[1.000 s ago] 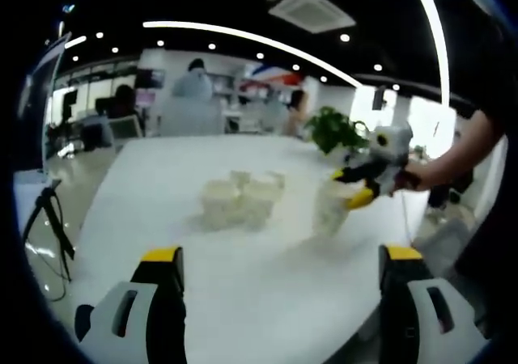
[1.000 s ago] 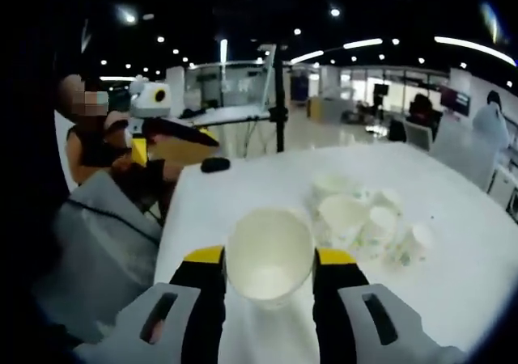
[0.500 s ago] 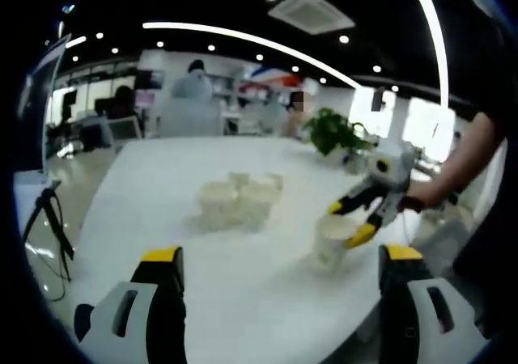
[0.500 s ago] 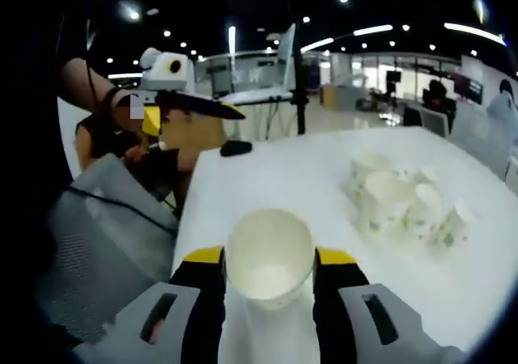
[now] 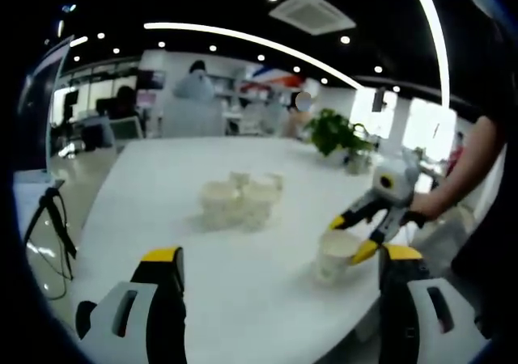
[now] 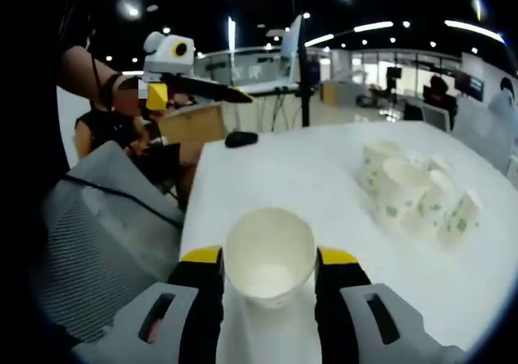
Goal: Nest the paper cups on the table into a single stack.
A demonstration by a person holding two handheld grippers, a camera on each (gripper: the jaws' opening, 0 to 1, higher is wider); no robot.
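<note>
Cup (image 6: 269, 255) sat upright between the right gripper (image 6: 269, 277) jaws, mouth up, its long axis vertical, the jaws closed against its sides; it rested near the table (image 6: 324, 178) edge. Ahead and to the right lay the other cups (image 6: 413, 194), clustered. The left gripper (image 5: 279, 299) hung well apart from them, jaws wide and empty.

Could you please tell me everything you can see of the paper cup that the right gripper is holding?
The paper cup is plain white, seemingly thin paper, with a rolled rim and an empty inside. It sits between the right gripper's yellow-tipped jaws, which press its sides so the mouth looks slightly squeezed. In the left gripper view it stands mouth up near the white table's near edge, apart from the cluster of cups.
</note>
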